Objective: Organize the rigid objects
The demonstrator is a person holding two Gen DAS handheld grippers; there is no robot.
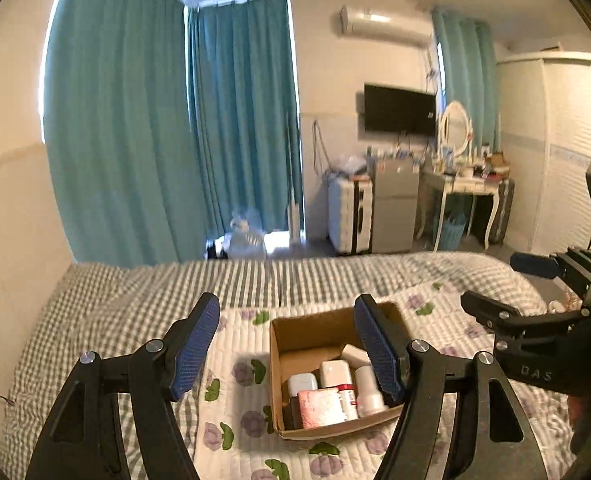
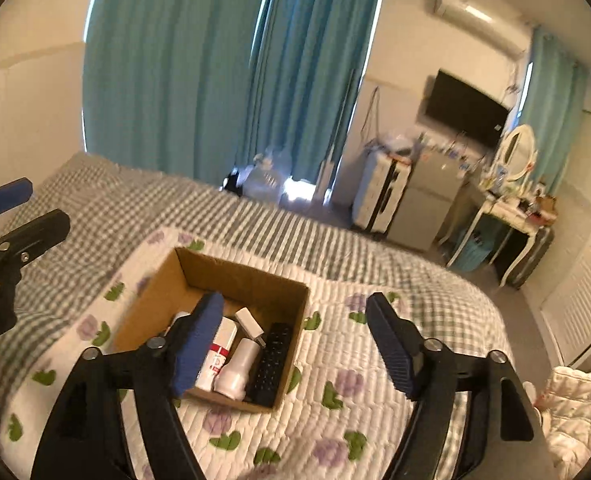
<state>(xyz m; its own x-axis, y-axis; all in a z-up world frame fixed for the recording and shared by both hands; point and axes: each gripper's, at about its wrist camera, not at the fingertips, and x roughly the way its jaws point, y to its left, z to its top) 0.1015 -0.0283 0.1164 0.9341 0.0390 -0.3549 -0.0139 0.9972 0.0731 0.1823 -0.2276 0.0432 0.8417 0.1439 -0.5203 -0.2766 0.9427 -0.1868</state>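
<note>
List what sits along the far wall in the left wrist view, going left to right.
Teal floor-length curtains → white hard-shell suitcase → small grey fridge → white dressing table with oval mirror → white louvred wardrobe.

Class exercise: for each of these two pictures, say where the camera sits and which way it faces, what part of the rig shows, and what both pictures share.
Left wrist: on the left gripper, looking forward over the bed at the cardboard box; its open fingers frame the view, the right gripper at right.
Right wrist: on the right gripper, looking down at the box from the other side; open fingers, left gripper at left.
Shared: the box, floral quilt, teal curtains.
</note>
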